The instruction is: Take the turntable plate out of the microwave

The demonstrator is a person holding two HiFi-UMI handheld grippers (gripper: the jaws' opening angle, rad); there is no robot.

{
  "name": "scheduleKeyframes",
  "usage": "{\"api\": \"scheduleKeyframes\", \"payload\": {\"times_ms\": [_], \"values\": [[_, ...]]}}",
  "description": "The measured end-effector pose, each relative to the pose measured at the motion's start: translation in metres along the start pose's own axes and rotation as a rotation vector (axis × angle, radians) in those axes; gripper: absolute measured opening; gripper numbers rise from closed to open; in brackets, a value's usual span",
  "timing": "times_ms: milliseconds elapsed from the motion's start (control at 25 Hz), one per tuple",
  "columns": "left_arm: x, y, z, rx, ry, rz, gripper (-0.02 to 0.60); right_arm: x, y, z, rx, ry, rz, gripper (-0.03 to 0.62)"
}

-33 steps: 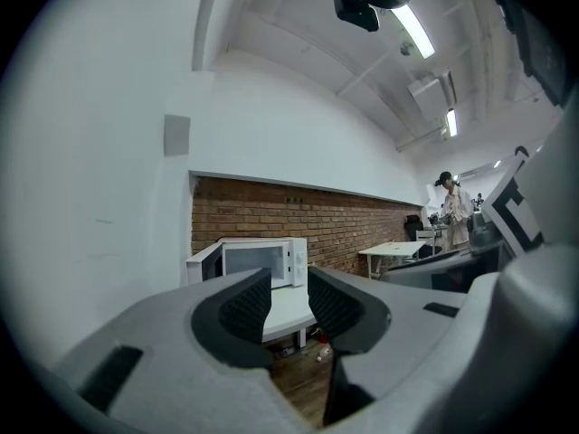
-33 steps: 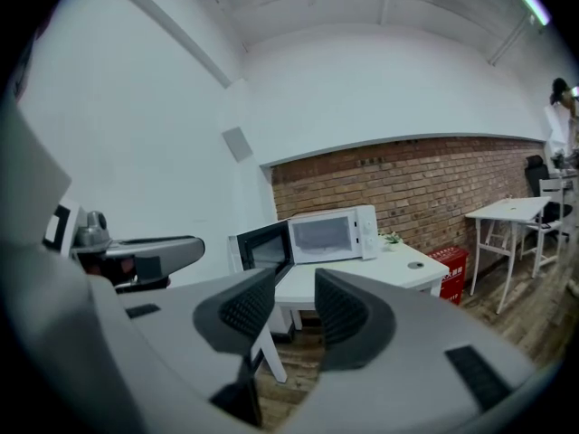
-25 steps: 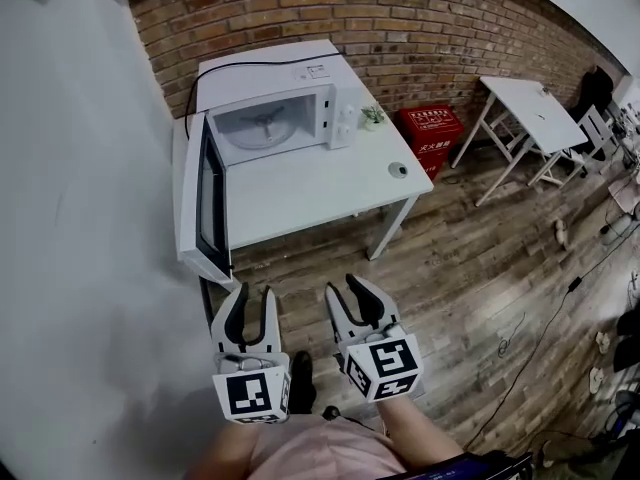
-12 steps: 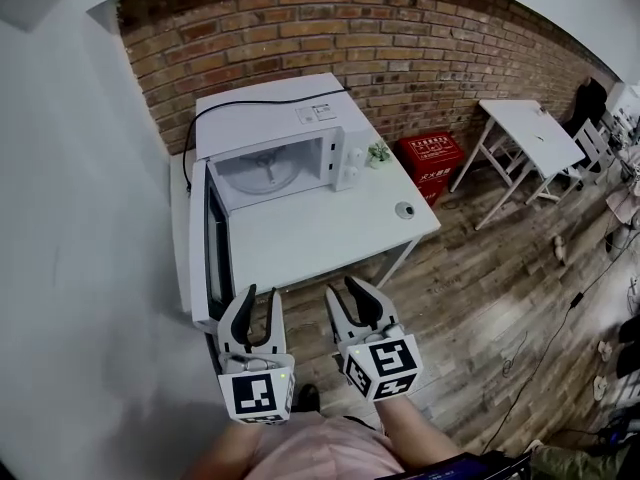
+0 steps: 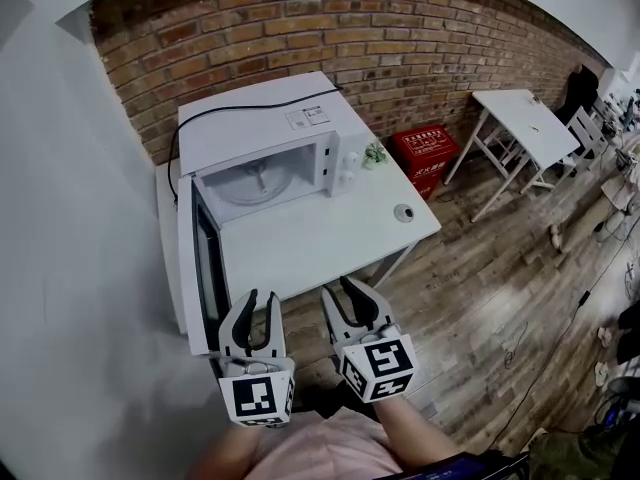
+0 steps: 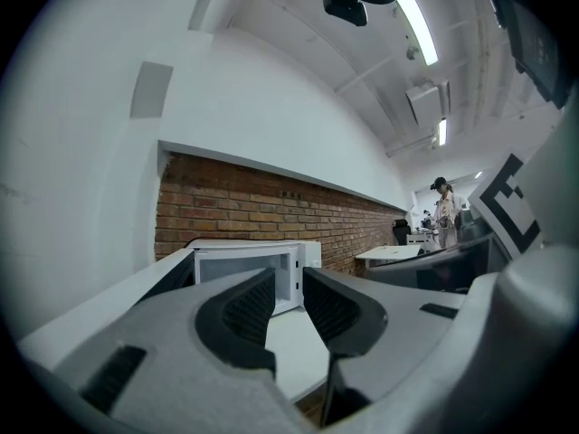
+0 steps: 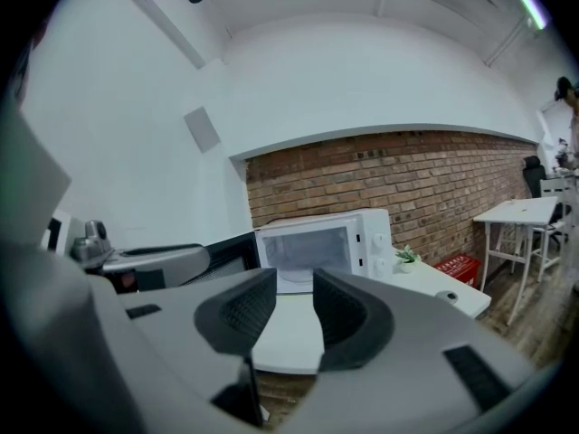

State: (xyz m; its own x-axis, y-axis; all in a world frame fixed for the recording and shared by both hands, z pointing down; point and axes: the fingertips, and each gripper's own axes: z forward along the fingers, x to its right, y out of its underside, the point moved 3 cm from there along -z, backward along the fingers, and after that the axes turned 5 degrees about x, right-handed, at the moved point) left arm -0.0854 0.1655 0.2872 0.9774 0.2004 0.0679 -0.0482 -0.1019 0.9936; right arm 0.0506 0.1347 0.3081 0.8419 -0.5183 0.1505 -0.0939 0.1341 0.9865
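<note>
A white microwave (image 5: 300, 133) stands at the back left of a white table (image 5: 330, 233), its door (image 5: 200, 268) swung open to the left. The glass turntable plate (image 5: 250, 183) lies inside the cavity. Both grippers hang side by side over the table's front edge, well short of the microwave. My left gripper (image 5: 262, 300) sits just right of the door's end; its jaws have just been closing, a narrow gap remains and nothing is between them. My right gripper (image 5: 340, 290) is open and empty. The left gripper view (image 6: 288, 292) and right gripper view (image 7: 294, 310) both look level at the microwave (image 7: 326, 247).
A small potted plant (image 5: 375, 153) stands beside the microwave and a round grey object (image 5: 403, 211) lies near the table's right edge. A red crate (image 5: 425, 153) sits by the brick wall, a second white table (image 5: 525, 118) at the right. A white wall runs along the left.
Both grippers have come forward from over the floor to the table's front edge, and the microwave looks nearer. The left jaws have narrowed slightly.
</note>
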Motion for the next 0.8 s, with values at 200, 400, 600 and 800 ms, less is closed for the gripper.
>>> {"api": "scheduleKeyframes", "payload": {"times_ms": [200, 400, 600, 800], "values": [[0.002, 0.007, 0.014, -0.022, 0.003, 0.001, 0.089, 0.013, 0.004, 0.011, -0.012, 0.008, 0.010, 0.130], [-0.003, 0.019, 0.035, -0.050, -0.024, 0.003, 0.084, 0.027, 0.010, 0.033, -0.030, -0.012, 0.031, 0.130], [-0.009, 0.032, 0.070, -0.084, -0.066, 0.015, 0.084, 0.053, 0.014, 0.073, -0.050, -0.057, 0.051, 0.130], [-0.024, 0.046, 0.112, -0.121, -0.143, 0.014, 0.084, 0.077, 0.017, 0.128, -0.083, -0.132, 0.068, 0.130]]}}
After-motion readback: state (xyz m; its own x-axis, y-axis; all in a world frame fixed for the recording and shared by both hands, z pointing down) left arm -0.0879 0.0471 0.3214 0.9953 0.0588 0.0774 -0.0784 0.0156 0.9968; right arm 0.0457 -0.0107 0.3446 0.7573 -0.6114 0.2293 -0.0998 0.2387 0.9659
